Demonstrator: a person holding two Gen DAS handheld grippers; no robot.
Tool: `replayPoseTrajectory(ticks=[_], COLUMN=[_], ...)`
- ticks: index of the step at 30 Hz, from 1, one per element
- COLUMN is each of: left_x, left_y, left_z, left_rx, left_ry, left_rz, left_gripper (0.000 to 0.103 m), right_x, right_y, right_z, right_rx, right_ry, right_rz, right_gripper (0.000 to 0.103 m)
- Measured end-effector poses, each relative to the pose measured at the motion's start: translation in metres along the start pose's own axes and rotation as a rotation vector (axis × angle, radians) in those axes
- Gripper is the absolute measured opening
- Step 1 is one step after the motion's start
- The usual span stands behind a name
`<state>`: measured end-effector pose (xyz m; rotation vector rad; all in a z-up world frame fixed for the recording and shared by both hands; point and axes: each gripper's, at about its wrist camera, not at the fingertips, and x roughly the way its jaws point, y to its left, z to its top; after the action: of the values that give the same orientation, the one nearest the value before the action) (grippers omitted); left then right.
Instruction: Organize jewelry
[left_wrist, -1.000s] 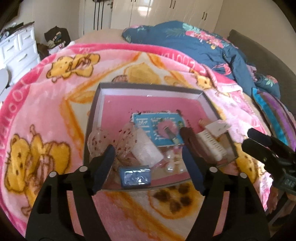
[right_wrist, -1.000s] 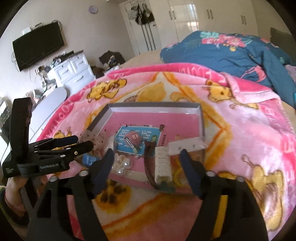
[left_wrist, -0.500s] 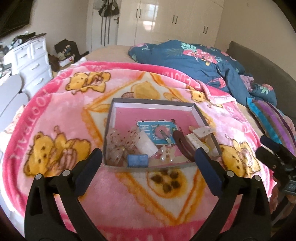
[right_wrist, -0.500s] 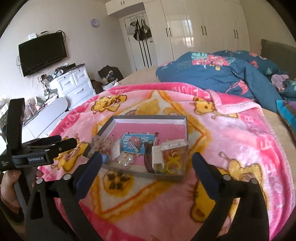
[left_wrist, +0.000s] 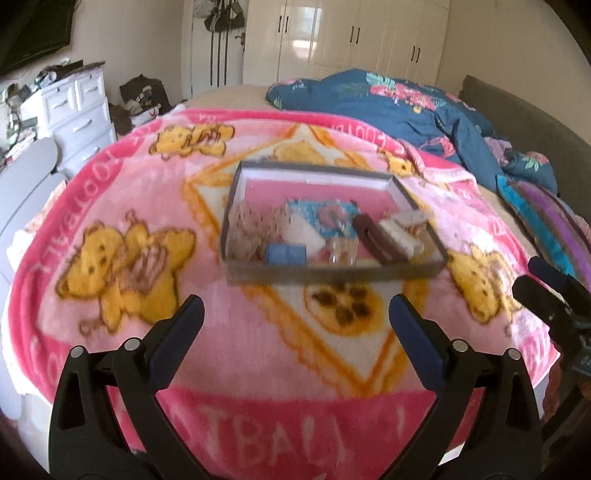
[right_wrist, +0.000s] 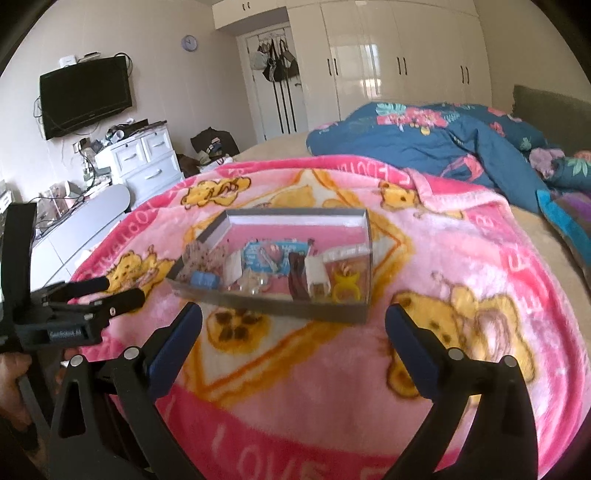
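A shallow grey box with a pink floor (left_wrist: 402, 194) (right_wrist: 364, 236) lies on the pink bear blanket on the bed. It holds jewelry: a blue card with earrings (left_wrist: 319, 214) (right_wrist: 275, 253), a small blue box (left_wrist: 286, 254) (right_wrist: 205, 280), a dark brown clip (left_wrist: 376, 240) (right_wrist: 297, 277), a white card (left_wrist: 400, 234) (right_wrist: 317, 275), yellow rings (right_wrist: 345, 290) and clear bags (left_wrist: 251, 225). My left gripper (left_wrist: 295, 319) is open and empty, well short of the box. My right gripper (right_wrist: 293, 321) is open and empty, just short of the box's near wall.
The pink blanket (left_wrist: 122, 258) (right_wrist: 461, 295) covers the bed. A blue floral duvet (left_wrist: 399, 107) (right_wrist: 424, 136) is bunched at the back right. A white dresser (left_wrist: 74, 107) (right_wrist: 144, 162) and a wall television (right_wrist: 85, 99) stand to the left. White wardrobes (right_wrist: 388, 62) line the far wall.
Both grippers have pulled back and away from the box, so it looks smaller and farther. Both stayed open and empty. The box's contents have not moved.
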<state>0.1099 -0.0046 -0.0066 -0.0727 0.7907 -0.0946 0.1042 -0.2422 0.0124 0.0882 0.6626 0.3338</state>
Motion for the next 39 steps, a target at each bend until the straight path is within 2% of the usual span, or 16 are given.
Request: replayPoseTrajectory(ticks=[7, 11, 39], left_x=[0.012, 0.02, 0.011], left_y=[0.009, 0.016, 0.013], left_z=[-0.032, -0.041, -0.037], left_rx=[-0.025, -0.027, -0.029], left_ry=[0.022, 0.039, 0.032], left_rz=[0.007, 0.036, 0.03], left_gripper=[0.094, 0.094, 0.094], right_x=[0.014, 0.019, 0.014], right_y=[0.005, 0.004, 0.013], right_z=[-0.03, -0.038, -0.038], right_rx=[0.018, 0.034, 0.026], right_ry=[0.041, 0.053, 0.037], right_rz=[-0.024, -0.024, -0.014], right_gripper=[0.099, 0.099, 0.099])
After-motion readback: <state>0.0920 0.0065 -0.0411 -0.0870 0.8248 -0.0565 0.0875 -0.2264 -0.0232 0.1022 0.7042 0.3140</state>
